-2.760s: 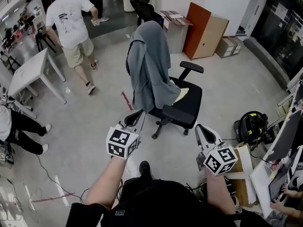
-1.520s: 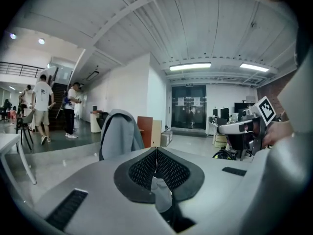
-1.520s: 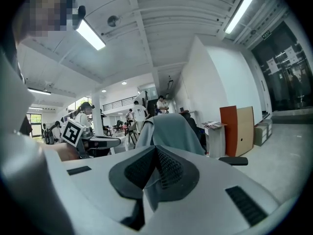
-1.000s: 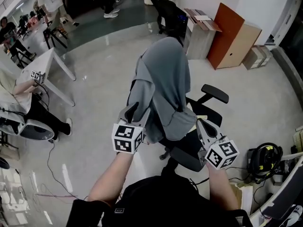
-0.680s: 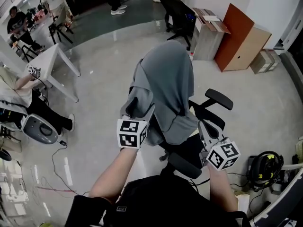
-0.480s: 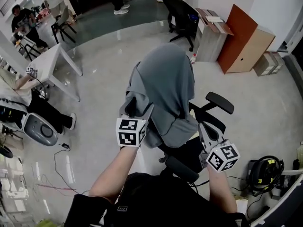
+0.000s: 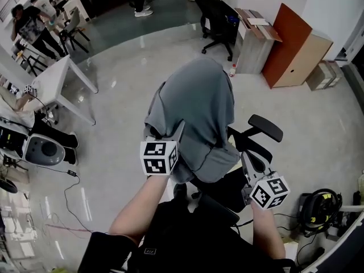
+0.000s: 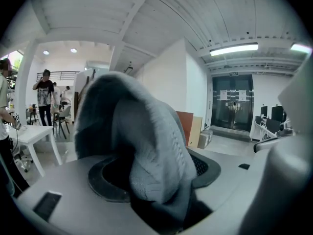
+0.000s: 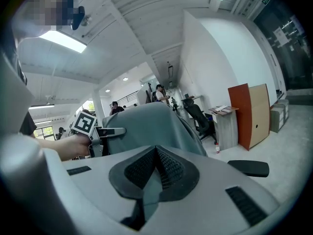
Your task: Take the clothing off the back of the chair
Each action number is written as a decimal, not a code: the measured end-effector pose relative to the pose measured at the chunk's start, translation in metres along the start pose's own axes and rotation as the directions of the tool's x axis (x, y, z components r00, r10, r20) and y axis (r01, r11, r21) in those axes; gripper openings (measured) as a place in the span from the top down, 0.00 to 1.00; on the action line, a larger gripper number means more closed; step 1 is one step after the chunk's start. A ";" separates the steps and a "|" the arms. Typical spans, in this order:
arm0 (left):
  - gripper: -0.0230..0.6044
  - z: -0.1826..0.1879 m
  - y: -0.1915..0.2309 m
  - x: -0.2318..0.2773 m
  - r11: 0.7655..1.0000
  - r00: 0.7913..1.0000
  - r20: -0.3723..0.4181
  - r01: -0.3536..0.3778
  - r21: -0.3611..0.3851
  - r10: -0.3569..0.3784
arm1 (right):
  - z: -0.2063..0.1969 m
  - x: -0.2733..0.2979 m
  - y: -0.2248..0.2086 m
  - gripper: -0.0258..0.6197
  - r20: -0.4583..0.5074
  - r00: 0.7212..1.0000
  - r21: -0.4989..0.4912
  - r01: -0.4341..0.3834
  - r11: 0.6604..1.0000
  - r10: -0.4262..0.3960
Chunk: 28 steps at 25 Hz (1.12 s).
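Observation:
A grey garment [image 7: 198, 104] hangs over the back of a black office chair [image 7: 265, 128]. My left gripper [image 7: 166, 134] is at the garment's lower left edge. In the left gripper view a fold of the garment [image 8: 146, 146] lies between the jaws of the left gripper [image 8: 156, 176], which have just been opening and stand wide apart. My right gripper [image 7: 251, 162] hovers lower, over the seat by the garment's right hem, shut with nothing in it. The right gripper view shows the right gripper [image 9: 156, 154] with its pads together, the garment [image 9: 146, 124] beyond and the left gripper [image 9: 108, 131] against it.
A second black chair [image 7: 215, 7], a wooden cabinet [image 7: 252, 36] and an orange board [image 7: 296, 38] stand at the back. A white table [image 7: 56, 81] and people [image 7: 28, 24] are at the left. A black and yellow device [image 7: 318, 209] and floor cables [image 7: 68, 206] lie nearby.
The chair has come closer as both grippers moved toward it. The left gripper reached the garment's edge with wider jaws. The right gripper sank a little, still shut.

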<state>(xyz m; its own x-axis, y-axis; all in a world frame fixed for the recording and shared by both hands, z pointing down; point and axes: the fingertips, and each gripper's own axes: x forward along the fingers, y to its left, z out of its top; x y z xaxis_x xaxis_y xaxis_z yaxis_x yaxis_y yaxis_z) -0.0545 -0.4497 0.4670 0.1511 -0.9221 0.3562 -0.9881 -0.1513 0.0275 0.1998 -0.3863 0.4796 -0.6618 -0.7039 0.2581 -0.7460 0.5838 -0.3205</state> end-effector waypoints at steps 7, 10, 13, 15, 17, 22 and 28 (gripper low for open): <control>0.51 0.010 -0.002 0.023 0.998 0.998 0.016 0.064 0.012 -0.064 | 0.004 0.028 -0.004 0.94 -0.007 0.999 0.018 0.044 0.999 -0.044; 0.60 0.016 -0.006 0.036 0.994 0.995 0.013 0.100 0.050 -0.101 | 0.005 0.040 -0.001 0.94 -0.016 0.999 0.013 0.048 0.999 -0.047; 0.63 0.022 -0.005 0.052 0.987 0.990 0.014 0.138 0.084 -0.139 | 0.006 0.053 0.000 0.94 -0.024 0.998 0.003 0.055 0.998 -0.055; 0.64 0.029 -0.004 0.067 0.981 0.985 0.022 0.169 0.098 -0.171 | 0.007 0.063 -0.002 0.94 -0.031 0.997 -0.005 0.064 0.998 -0.064; 0.64 0.038 -0.005 0.086 0.973 0.978 0.033 0.203 0.113 -0.208 | 0.006 0.071 -0.006 0.94 -0.040 0.996 -0.011 0.076 0.997 -0.076; 0.68 0.054 -0.013 0.128 0.959 0.968 0.045 0.239 0.155 -0.248 | 0.003 0.081 -0.019 0.94 -0.062 0.990 -0.022 0.124 0.992 -0.125; 0.60 0.035 -0.026 0.137 0.954 0.968 0.010 0.245 0.171 -0.250 | 0.017 0.082 -0.059 0.93 -0.044 0.974 -0.038 0.219 0.975 -0.221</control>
<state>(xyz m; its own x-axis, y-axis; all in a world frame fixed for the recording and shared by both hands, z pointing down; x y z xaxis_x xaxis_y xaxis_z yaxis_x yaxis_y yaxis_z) -0.0071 -0.5844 0.4823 0.3936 -0.8585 0.3286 -0.9012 -0.4309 -0.0463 0.1909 -0.4850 0.5035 -0.4835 -0.7967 0.3626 -0.8751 0.4305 -0.2210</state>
